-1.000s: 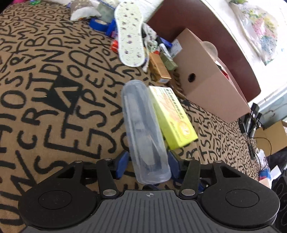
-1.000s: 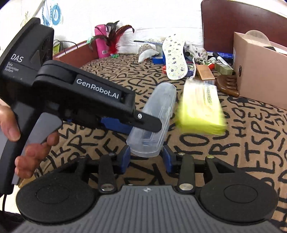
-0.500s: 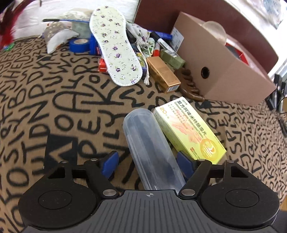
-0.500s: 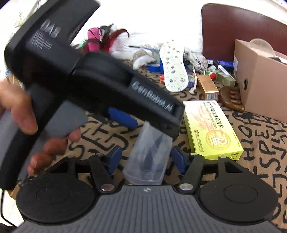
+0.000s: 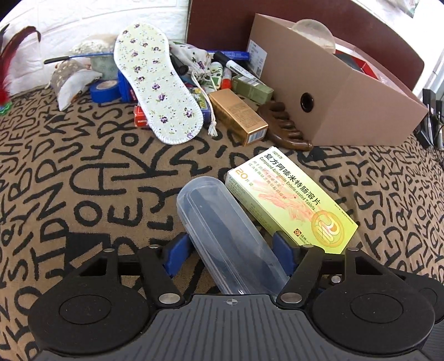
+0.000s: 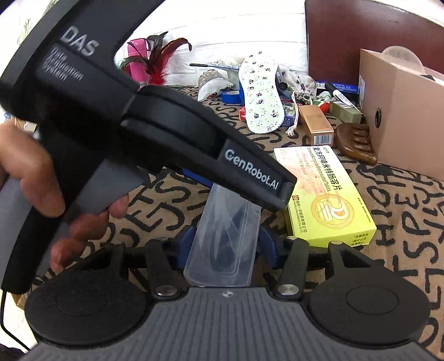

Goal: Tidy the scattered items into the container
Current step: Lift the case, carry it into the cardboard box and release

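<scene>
Clear case (image 5: 227,244) between both grippers; left gripper (image 5: 231,250) released, right gripper (image 6: 224,244) grasp unclear. Cardboard box (image 5: 333,105) partly filled. Yellow carton (image 5: 291,200), insole (image 5: 155,83), far clutter left out.

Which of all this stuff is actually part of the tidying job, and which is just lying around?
Part of the job: clear plastic case, cardboard box (the container), yellow tablet box, floral insole, gold carton, wooden comb, blue tape roll.
Just lying about: lettered blanket, red feathers, pink bottle, dark headboard.
</scene>
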A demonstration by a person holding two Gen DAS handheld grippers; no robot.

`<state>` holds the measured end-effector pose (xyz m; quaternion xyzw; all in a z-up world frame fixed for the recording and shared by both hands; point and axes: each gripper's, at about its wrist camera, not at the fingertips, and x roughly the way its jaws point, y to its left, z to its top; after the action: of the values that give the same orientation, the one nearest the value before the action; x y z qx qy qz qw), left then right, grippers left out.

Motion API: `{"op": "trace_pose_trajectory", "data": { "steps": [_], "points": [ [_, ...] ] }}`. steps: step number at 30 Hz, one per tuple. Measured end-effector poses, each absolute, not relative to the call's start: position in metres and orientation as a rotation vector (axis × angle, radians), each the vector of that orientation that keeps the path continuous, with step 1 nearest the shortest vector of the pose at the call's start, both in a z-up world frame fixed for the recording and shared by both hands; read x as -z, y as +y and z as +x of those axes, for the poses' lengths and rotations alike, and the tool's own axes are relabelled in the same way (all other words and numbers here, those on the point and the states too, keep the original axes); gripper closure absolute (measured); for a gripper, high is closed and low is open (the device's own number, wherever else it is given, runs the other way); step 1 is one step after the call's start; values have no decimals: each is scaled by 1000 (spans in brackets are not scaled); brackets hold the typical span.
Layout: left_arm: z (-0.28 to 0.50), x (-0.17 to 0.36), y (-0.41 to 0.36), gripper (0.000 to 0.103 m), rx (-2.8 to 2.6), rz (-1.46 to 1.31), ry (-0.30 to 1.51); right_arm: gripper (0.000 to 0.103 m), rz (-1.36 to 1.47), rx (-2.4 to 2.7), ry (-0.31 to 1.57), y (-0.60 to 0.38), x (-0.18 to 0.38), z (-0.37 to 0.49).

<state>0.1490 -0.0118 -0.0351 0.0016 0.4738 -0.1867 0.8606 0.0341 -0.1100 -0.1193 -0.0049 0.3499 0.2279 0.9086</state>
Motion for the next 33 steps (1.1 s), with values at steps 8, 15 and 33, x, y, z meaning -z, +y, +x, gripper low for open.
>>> {"op": "trace_pose_trajectory", "data": {
  "steps": [8, 15, 33],
  "points": [
    [132, -3, -29, 41, 421, -50, 888, 47, 11, -454, 666, -129, 94, 15],
    [144, -52, -68, 45, 505, -77, 771, 47, 53, -400, 549, -173, 49, 21],
    [255, -104, -203, 45, 650, -174, 686, 48, 24, -235, 392, -300, -18, 109]
  ]
}}
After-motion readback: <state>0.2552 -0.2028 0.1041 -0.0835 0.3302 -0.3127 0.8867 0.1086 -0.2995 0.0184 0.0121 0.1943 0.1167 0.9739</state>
